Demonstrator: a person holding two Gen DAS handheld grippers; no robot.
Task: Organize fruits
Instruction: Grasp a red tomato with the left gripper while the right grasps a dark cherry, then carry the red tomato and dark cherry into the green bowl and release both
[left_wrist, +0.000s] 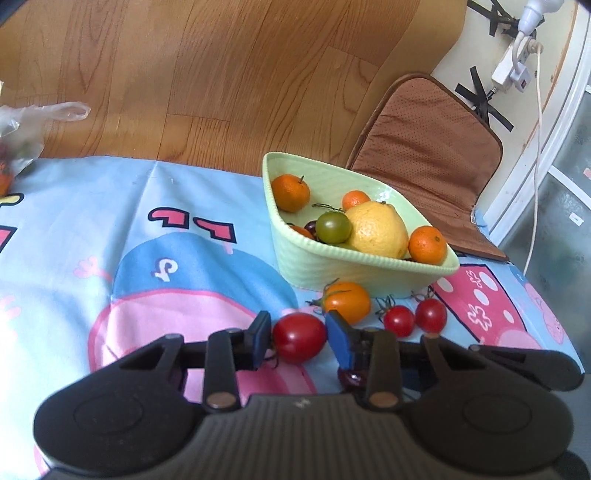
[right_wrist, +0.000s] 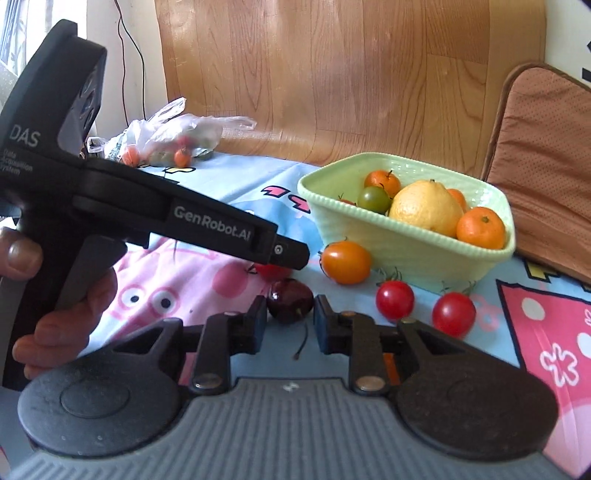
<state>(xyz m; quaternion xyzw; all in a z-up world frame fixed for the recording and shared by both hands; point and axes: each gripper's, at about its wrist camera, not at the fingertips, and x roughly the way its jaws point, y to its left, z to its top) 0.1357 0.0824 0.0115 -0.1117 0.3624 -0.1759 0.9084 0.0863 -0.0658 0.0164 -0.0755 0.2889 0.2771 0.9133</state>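
- Left wrist view: the left gripper (left_wrist: 299, 338) is clamped on a red tomato (left_wrist: 300, 336) lying on the tablecloth (left_wrist: 66, 236), just before the green bowl (left_wrist: 314, 262).
- Only the right wrist view shows the right gripper (right_wrist: 290, 319) pinching a dark cherry (right_wrist: 290, 301), plus the plastic bag (right_wrist: 173, 136) behind.

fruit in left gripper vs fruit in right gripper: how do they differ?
The red tomato between the left gripper pads is bright red; the cherry in the right gripper is dark maroon. The red tomato looks larger than the cherry. The cherry trails a thin loose stem toward the camera; the red tomato shows only a bit of dark calyx at its side. Both are round and glossy, sit on the cartoon cloth outside the green bowl, and are pinched between the pads.
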